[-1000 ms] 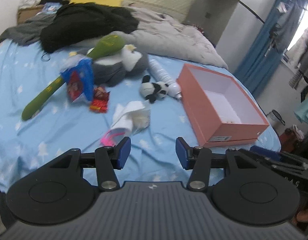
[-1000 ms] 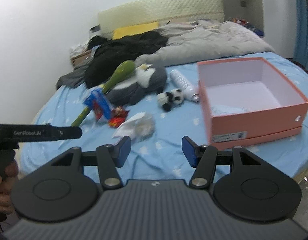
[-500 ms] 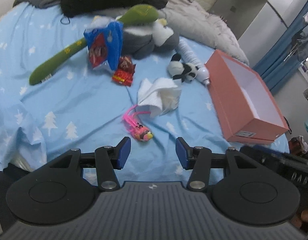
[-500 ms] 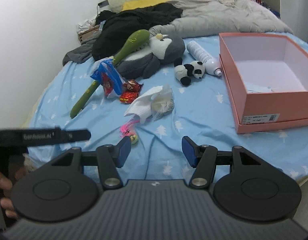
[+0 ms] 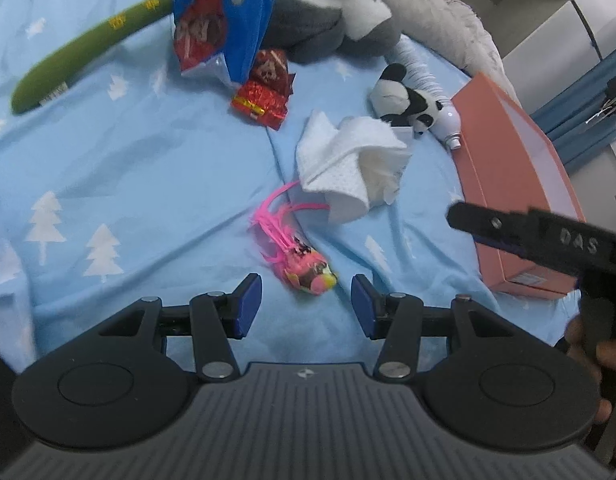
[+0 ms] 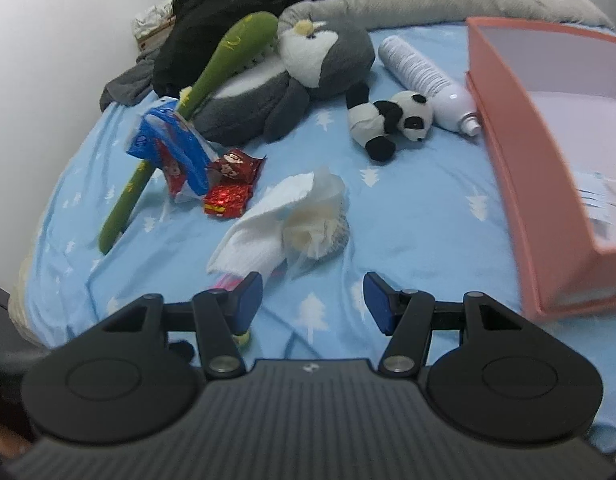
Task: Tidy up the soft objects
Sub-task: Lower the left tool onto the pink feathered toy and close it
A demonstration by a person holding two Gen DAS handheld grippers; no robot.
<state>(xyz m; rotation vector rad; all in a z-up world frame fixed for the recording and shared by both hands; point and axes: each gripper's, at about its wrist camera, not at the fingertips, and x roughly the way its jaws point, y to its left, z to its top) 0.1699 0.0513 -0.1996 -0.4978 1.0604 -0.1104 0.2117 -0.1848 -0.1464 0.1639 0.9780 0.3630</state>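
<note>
Both claws open, empty; left claw (image 5: 306,304) near pink feathered toy (image 5: 303,268): light, soft, take its body

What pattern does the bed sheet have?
The bed sheet is light blue with small white tree shapes, seen best in the left wrist view.

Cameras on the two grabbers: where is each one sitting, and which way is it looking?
Left wrist: sits on the left gripper, looks down at the pink toy; the other hand shows at right.
Right wrist: sits on the right gripper, looks down at the white tissue; open jaws show.
Both share the panda, tissue and pink box.
</note>
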